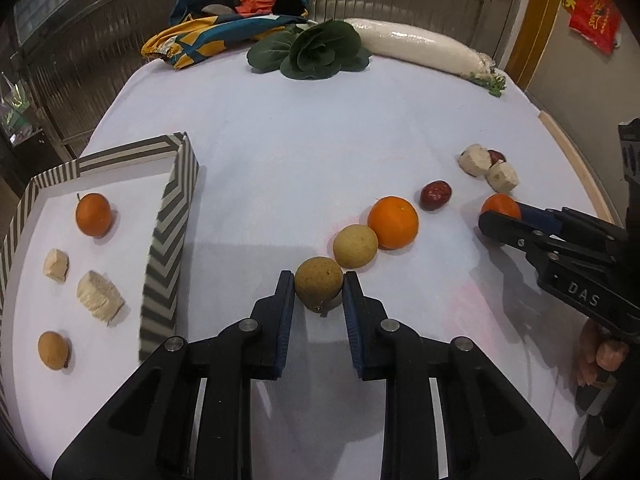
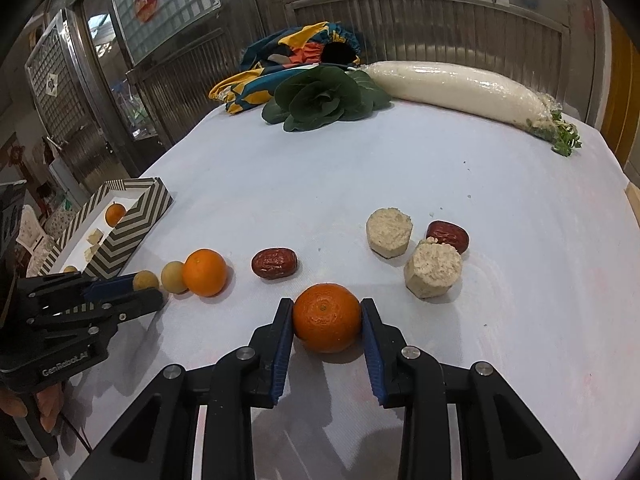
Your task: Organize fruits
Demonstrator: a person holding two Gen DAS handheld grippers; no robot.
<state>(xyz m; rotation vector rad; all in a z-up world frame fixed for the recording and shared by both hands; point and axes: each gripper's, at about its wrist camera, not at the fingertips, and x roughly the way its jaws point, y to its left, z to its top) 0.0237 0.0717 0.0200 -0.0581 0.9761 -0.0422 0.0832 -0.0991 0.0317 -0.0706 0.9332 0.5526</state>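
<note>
I worked over a white cloth-covered table (image 1: pixel 320 152) set before ribbed metal shutters (image 2: pixel 420 28). At its far edge lay a long white radish (image 2: pixel 456 88), a dark green leafy vegetable (image 2: pixel 320 98) and a bundle of patterned fabric (image 1: pixel 228 12). My left gripper (image 1: pixel 319 290) was clamped on a round tan-brown fruit (image 1: pixel 319 287); my right gripper (image 2: pixel 327 318) was clamped on a small orange mandarin (image 2: pixel 327 322) (both fruits rested on the cloth). Only the left wrist view showed the inside of the striped cardboard tray (image 1: pixel 168 236): one orange fruit, one tan fruit, two pale chunks. The right wrist view showed both dark red dried dates (image 2: pixel 274 263) whole.
</note>
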